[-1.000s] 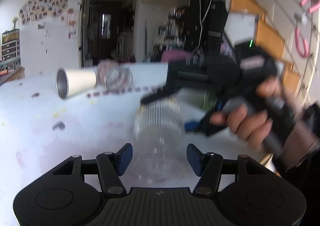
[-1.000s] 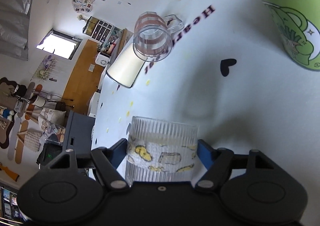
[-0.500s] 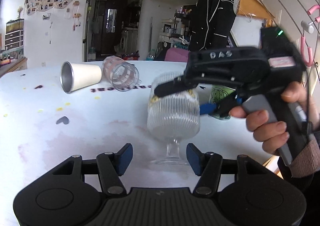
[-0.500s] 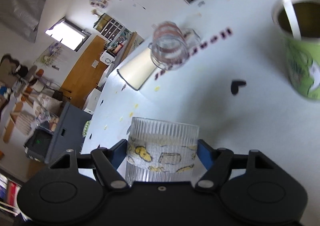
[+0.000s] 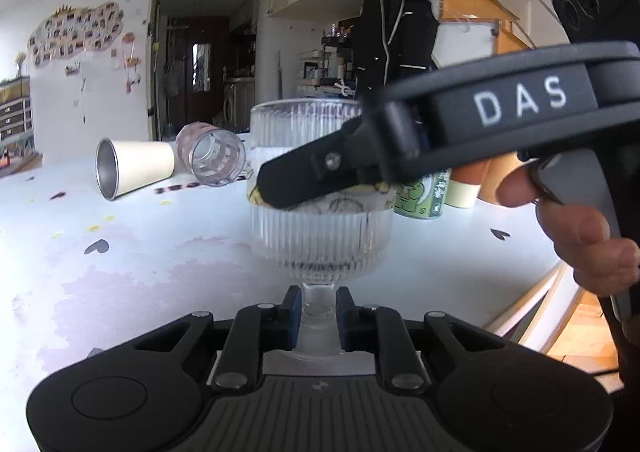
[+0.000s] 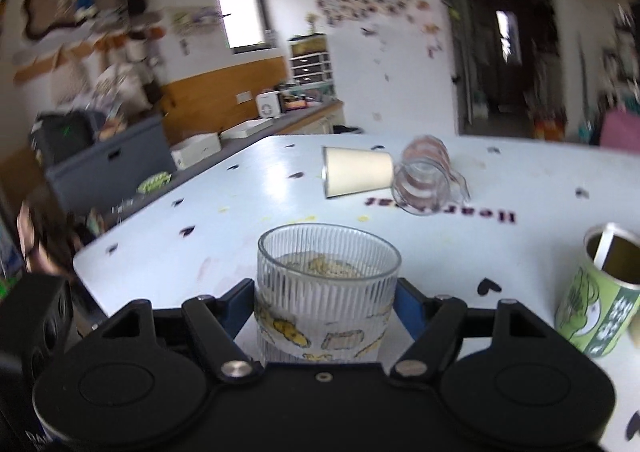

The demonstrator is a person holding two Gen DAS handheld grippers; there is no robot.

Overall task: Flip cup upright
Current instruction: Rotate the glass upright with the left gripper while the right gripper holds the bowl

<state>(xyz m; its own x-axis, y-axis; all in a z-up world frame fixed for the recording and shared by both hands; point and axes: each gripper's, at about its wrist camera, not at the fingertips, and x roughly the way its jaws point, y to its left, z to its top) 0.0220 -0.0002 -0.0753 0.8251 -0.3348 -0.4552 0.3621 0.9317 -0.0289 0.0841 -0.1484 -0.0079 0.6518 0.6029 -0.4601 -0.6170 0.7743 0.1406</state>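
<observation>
A ribbed clear goblet [image 5: 320,236] stands upright on the white table [image 5: 120,272], rim up. My left gripper [image 5: 318,314] is shut on its stem, just above the foot. My right gripper [image 6: 326,300] is shut on the goblet's bowl [image 6: 328,284] at the band of yellow pictures; in the left wrist view its black finger [image 5: 320,176] crosses the bowl from the right, held by a hand.
A cream paper cup [image 5: 132,168] and a pink-striped glass mug [image 5: 212,158] lie on their sides at the back left. A green printed cup [image 6: 596,300] stands to the right. The table's right edge [image 5: 532,300] is close.
The goblet went from tilted in the air to upright on the table. My left gripper moved in and shut on its stem. The right gripper kept its hold on the bowl.
</observation>
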